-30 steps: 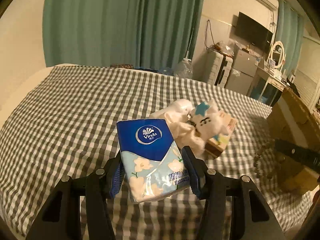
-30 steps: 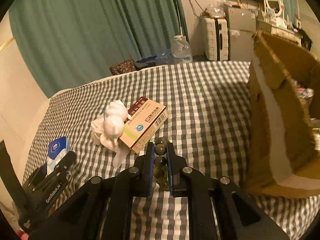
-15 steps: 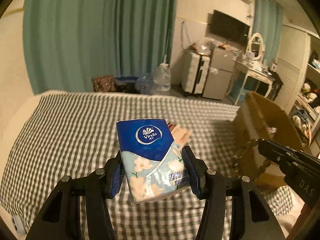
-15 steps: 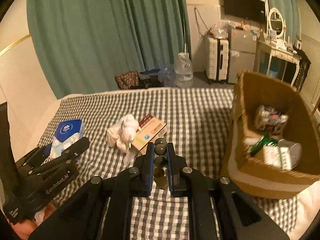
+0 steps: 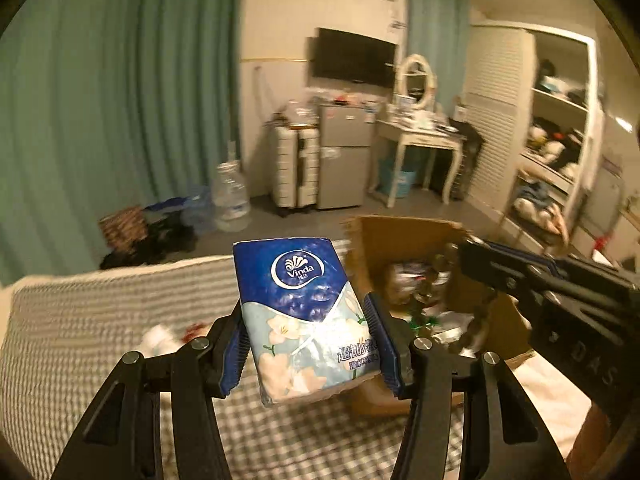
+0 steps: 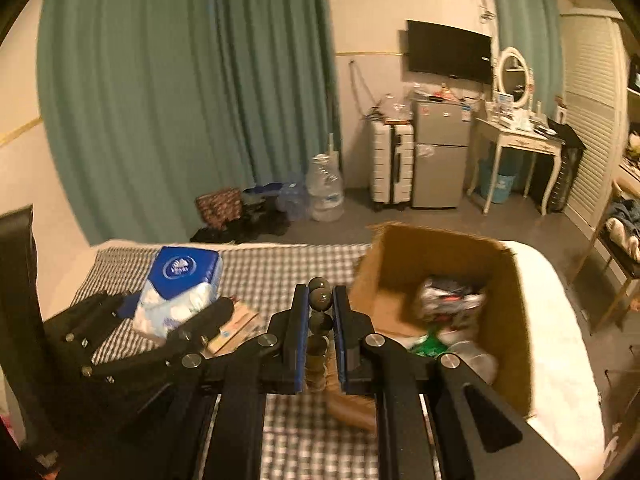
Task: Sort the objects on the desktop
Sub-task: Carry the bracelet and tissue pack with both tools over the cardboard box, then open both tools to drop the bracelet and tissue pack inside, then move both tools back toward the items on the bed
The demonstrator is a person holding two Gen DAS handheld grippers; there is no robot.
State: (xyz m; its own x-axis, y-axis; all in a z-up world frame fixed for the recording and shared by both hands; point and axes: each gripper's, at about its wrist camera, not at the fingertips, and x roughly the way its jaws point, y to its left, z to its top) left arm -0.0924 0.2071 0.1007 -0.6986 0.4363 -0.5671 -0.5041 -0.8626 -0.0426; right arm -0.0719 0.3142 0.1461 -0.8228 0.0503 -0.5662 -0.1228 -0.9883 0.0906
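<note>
Checked bedspread (image 6: 280,268) under teal curtains (image 6: 180,92), left jaws clamping tissue pack (image 5: 306,312), right jaws pinching bead string (image 6: 320,320).

1. This is a lived-in bedroom: a bed (image 6: 264,268) under a grey checked cover fills the foreground.
2. Teal curtains (image 6: 180,100) hang floor-length along one wall.
3. A dressing table (image 6: 516,136) with an oval mirror (image 6: 513,76) stands beside a small fridge (image 6: 440,152) and a suitcase (image 6: 390,164).
4. A wall television (image 6: 448,52) and an open wardrobe (image 5: 556,136) complete it.
</note>
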